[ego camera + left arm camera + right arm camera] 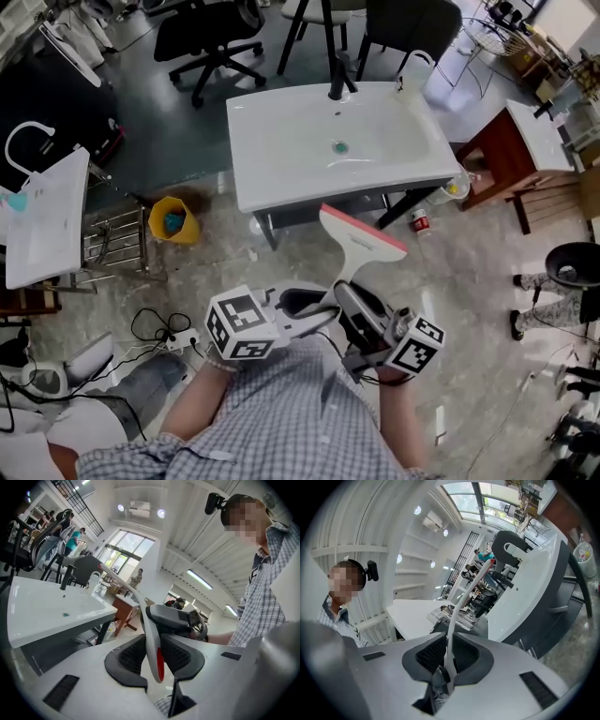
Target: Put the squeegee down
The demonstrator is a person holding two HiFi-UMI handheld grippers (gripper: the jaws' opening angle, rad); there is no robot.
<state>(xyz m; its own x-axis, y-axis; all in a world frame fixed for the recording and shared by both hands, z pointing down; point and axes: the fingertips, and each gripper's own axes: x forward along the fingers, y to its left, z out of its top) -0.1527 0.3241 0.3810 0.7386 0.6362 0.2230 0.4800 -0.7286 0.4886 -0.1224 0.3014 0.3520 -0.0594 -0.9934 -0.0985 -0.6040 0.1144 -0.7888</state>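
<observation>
The squeegee has a white handle and a pink-edged blade, and hangs in the air in front of the person's chest, blade toward the white washbasin. Both grippers hold its handle. In the left gripper view the left gripper has its dark pads pressed on either side of the handle, with the other gripper just beyond. In the right gripper view the right gripper pinches the thin white handle. In the head view the left gripper and the right gripper meet below the blade.
A yellow bin stands on the floor left of the basin stand, and a red can lies at its right. Another white basin sits at the left, a wooden table at the right. Cables lie on the floor.
</observation>
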